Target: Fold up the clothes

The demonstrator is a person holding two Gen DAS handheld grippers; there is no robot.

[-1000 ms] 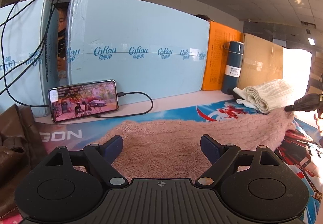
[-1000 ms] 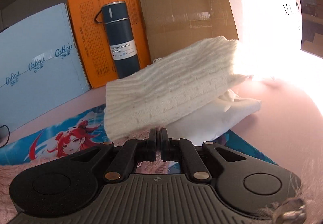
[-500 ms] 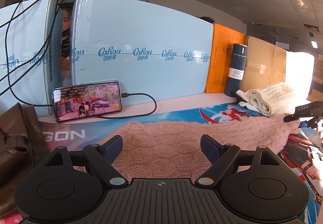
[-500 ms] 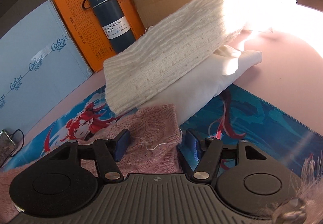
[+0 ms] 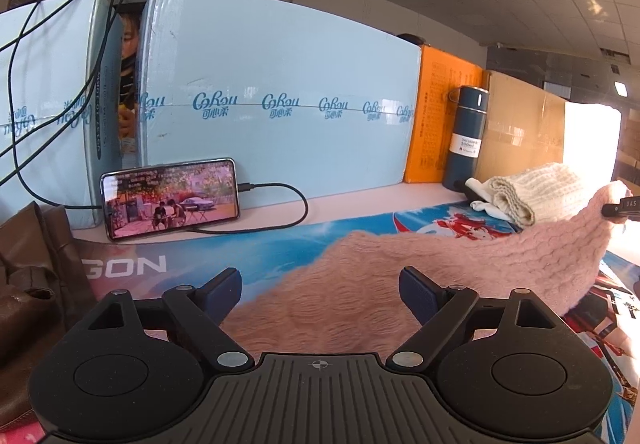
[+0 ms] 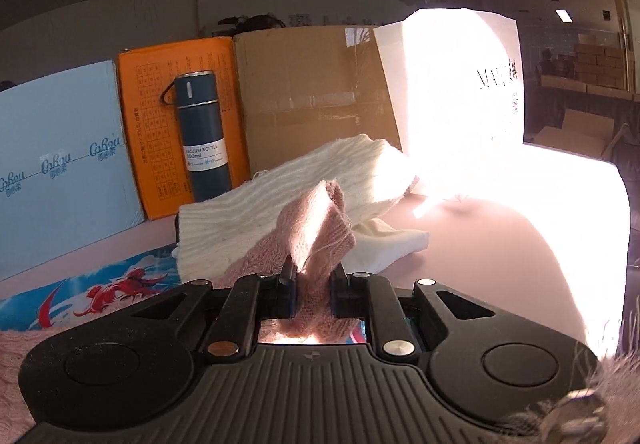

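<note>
A pink knitted sweater [image 5: 420,276] lies spread on the printed mat [image 5: 280,248], under and in front of my left gripper [image 5: 320,284], which is open and empty just above it. My right gripper [image 6: 313,278] is shut on a corner of the pink sweater [image 6: 316,228] and holds it lifted off the table; that raised corner and the right gripper's tip [image 5: 622,207] show at the right edge of the left wrist view.
A folded cream knit [image 6: 288,195] and a white garment [image 6: 392,244] lie behind the sweater. A dark blue vacuum bottle [image 6: 204,131], orange box [image 6: 148,123], cardboard box [image 6: 312,91] and light blue boxes [image 5: 280,103] line the back. A phone [image 5: 172,199] with cable leans at left; a brown bag [image 5: 28,272] sits far left.
My right gripper opened, then closed on the pink sweater's corner and lifted it. My left gripper stayed open and shifted slightly over the sweater.
</note>
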